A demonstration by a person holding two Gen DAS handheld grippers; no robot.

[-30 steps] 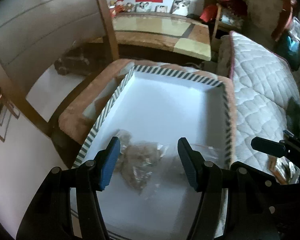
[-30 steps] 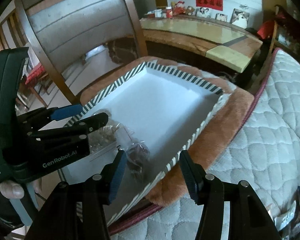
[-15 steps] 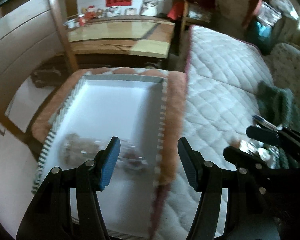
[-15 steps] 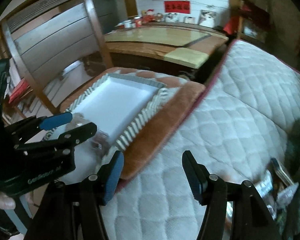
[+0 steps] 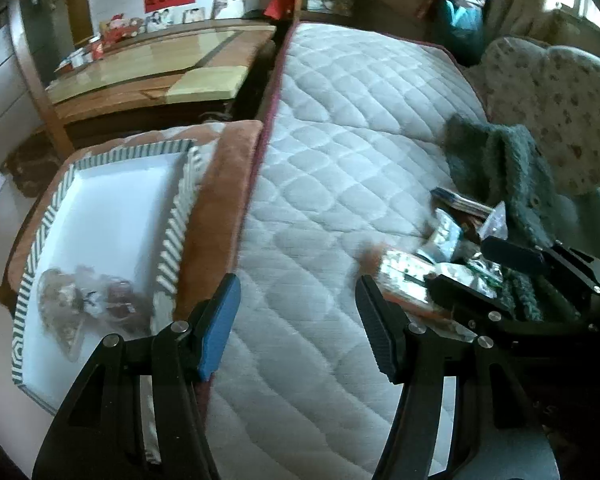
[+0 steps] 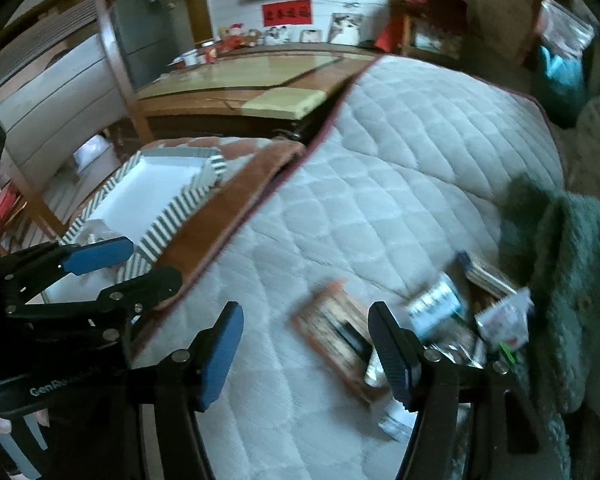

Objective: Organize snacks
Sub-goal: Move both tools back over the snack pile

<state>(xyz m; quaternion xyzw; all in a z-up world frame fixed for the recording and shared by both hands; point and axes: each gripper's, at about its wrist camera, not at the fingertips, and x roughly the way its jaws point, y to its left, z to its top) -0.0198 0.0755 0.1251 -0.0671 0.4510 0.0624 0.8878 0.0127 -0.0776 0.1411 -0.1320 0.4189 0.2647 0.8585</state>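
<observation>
Blue-padded fingers of the left gripper (image 5: 296,320) stand apart over the quilted bed (image 5: 340,168), nothing between them. The right gripper (image 6: 306,344) is opening, also empty, above the same quilt. Loose snack packets (image 6: 436,308) lie blurred near the bed's right edge beside a green blanket (image 6: 556,240). Two bagged snacks (image 5: 84,300) sit in the striped tray (image 5: 100,208) on the brown cushion (image 5: 216,200) at the left edge.

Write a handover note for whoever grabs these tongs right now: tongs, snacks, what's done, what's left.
Left tongs: open, empty, over the quilt.
Right tongs: empty, jaws opening, near the snack pile.
Done: two clear snack bags lie in the striped tray.
Left: the orange packet and the other packets by the green cloth still need to go into the tray.
</observation>
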